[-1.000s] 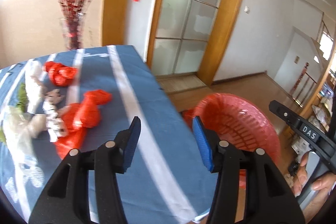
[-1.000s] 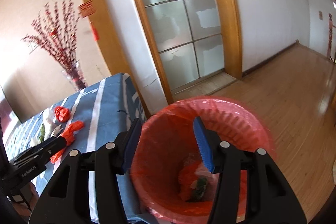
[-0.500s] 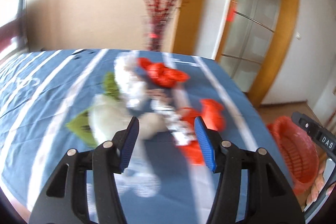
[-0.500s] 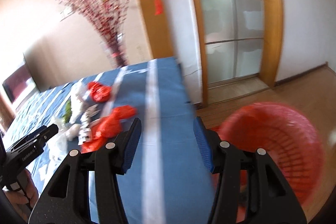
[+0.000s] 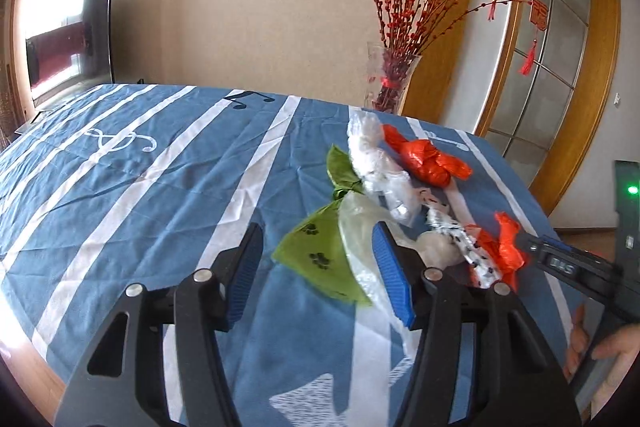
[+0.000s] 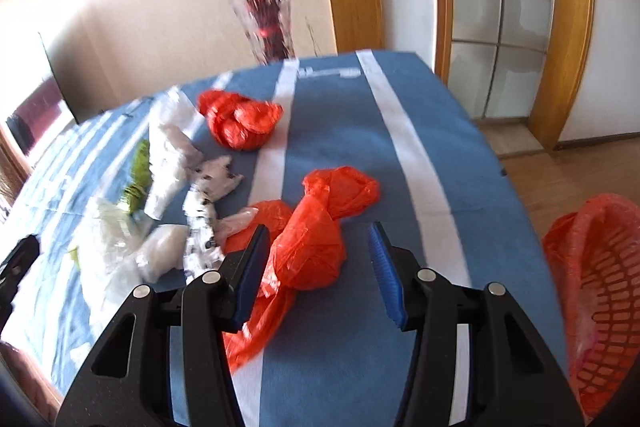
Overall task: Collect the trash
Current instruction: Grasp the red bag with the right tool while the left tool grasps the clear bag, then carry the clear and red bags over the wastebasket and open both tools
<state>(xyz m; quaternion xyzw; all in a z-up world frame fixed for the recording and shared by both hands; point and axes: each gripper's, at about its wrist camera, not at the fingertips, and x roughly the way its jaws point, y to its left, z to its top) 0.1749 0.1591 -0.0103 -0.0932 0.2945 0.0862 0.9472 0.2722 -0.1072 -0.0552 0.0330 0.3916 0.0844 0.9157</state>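
My left gripper [image 5: 320,267] is spread wide and holds nothing, hanging over the near part of the blue striped tablecloth [image 5: 140,187] with the green paw-print bag [image 5: 320,255] showing between its fingers, while my right gripper [image 6: 316,267] is just as wide and empty, its fingers on either side of the big red bag [image 6: 316,243] without closing on it. Farther along the tablecloth lie the clear plastic bags [image 5: 380,163], a spotted white wrapper [image 6: 204,211] and a second red bag [image 6: 240,119]. The red basket [image 6: 600,287] sits past the tablecloth's right edge, and the vase of red branches [image 5: 390,79] rises behind its far edge.
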